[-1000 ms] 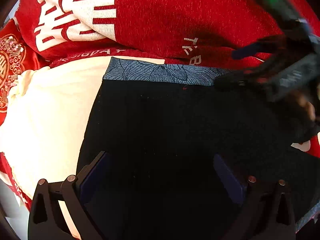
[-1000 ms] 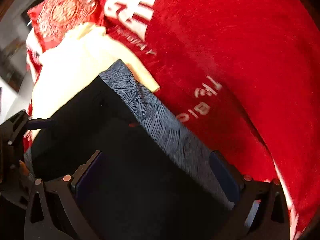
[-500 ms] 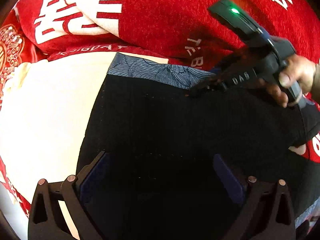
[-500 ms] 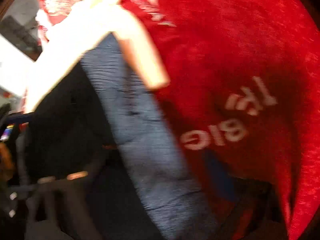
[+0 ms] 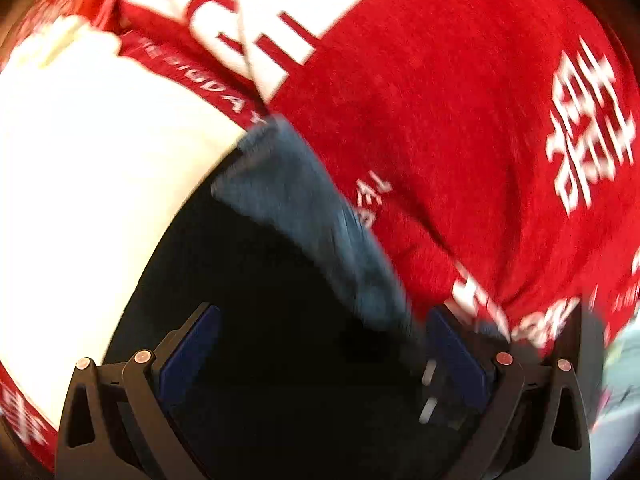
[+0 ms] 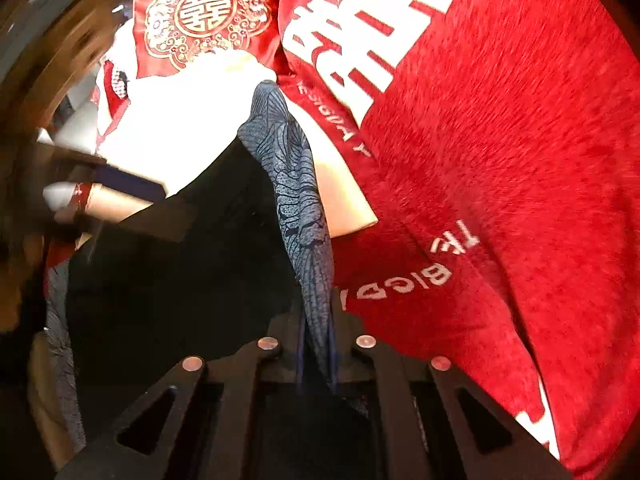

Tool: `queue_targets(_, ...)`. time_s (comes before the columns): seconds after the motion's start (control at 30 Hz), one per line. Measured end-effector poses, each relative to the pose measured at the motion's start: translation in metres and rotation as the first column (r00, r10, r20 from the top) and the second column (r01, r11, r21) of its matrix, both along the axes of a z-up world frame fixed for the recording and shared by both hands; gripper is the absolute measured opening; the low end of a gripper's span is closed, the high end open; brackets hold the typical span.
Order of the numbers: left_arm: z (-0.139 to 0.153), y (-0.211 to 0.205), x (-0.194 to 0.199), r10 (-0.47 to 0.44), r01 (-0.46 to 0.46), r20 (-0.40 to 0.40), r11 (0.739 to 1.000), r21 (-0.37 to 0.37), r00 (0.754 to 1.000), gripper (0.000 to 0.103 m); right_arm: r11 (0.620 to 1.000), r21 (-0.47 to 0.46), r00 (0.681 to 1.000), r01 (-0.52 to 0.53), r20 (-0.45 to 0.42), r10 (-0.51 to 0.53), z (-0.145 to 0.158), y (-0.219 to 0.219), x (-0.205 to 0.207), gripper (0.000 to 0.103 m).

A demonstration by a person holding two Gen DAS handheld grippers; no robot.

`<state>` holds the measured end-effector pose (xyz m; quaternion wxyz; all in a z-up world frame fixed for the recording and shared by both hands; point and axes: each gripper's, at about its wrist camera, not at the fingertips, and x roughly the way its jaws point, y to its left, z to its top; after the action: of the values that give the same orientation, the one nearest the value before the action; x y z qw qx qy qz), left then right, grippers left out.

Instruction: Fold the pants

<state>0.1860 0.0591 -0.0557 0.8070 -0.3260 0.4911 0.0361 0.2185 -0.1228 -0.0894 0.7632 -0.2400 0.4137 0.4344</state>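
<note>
Right claw [image 6: 316,350] is clamped on the patterned blue waistband [image 6: 296,184] of the black pants [image 6: 180,280]; its jaws have just been closing. Left claw [image 5: 320,352] stands apart, pants beneath it. Risk: a thin pinch slipping, or the red blanket [image 6: 500,160] beside it dragging along.

In the right wrist view, the pants [image 6: 168,300] are spread over the lower left, on the blanket [image 6: 500,160], which fills the picture from twelve to five o'clock. The waistband [image 6: 296,184] is stretched from about eleven o'clock of centre down to six o'clock, where it is pinched between the shut fingers of the right gripper [image 6: 316,364]. A cloth [image 6: 172,120] is laid under the pants toward ten o'clock, and behind it a cushion [image 6: 204,16] is set at eleven o'clock. In the left wrist view, the left gripper [image 5: 320,360] is held at six o'clock over the pants [image 5: 260,320], fingers wide apart.
</note>
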Motion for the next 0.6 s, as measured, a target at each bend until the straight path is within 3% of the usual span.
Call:
queue_targets(0.2, -0.024, -0.004, 0.034, 0.087, -0.088, -0.117, 0.996, -0.008, 0.989, 0.102, 0.999, 0.016, 0.998, 0.030, 0.057, -0.031, -0.001, 0.005, -0.022, 0.008)
queue_targets(0.23, -0.028, -0.005, 0.035, 0.099, -0.100, -0.123, 0.995, 0.000, 0.988, 0.082, 1.000, 0.012, 0.997, 0.029, 0.065, -0.029, -0.002, 0.006, -0.024, 0.008)
queue_targets(0.27, -0.030, -0.008, 0.036, 0.096, -0.096, -0.135, 0.995, 0.005, 0.986, 0.040, 1.000, 0.007, 0.997, 0.026, 0.071, -0.026, -0.003, 0.007, -0.025, 0.008)
queue_targets(0.3, -0.033, -0.012, 0.038, 0.071, -0.073, -0.152, 0.997, -0.008, 0.986, 0.025, 1.000, 0.003, 0.997, 0.023, 0.074, -0.023, -0.004, 0.008, -0.024, 0.008)
queue_targets(0.37, -0.040, -0.014, 0.035, 0.066, -0.072, -0.154, 0.997, -0.032, 0.986, 0.022, 1.000, -0.003, 0.997, 0.014, 0.074, -0.014, -0.005, 0.007, -0.026, 0.007)
queue_targets(0.47, -0.037, -0.018, 0.025, 0.069, -0.070, -0.129, 0.998, -0.003, 0.989, 0.012, 1.000, -0.028, 0.995, -0.001, 0.095, 0.003, -0.009, 0.010, -0.031, 0.007)
queue_targets(0.6, -0.029, -0.026, 0.003, 0.058, -0.055, -0.093, 0.998, 0.025, 0.994, 0.012, 0.998, -0.060, 0.996, -0.007, 0.091, 0.013, -0.012, 0.014, -0.031, 0.013)
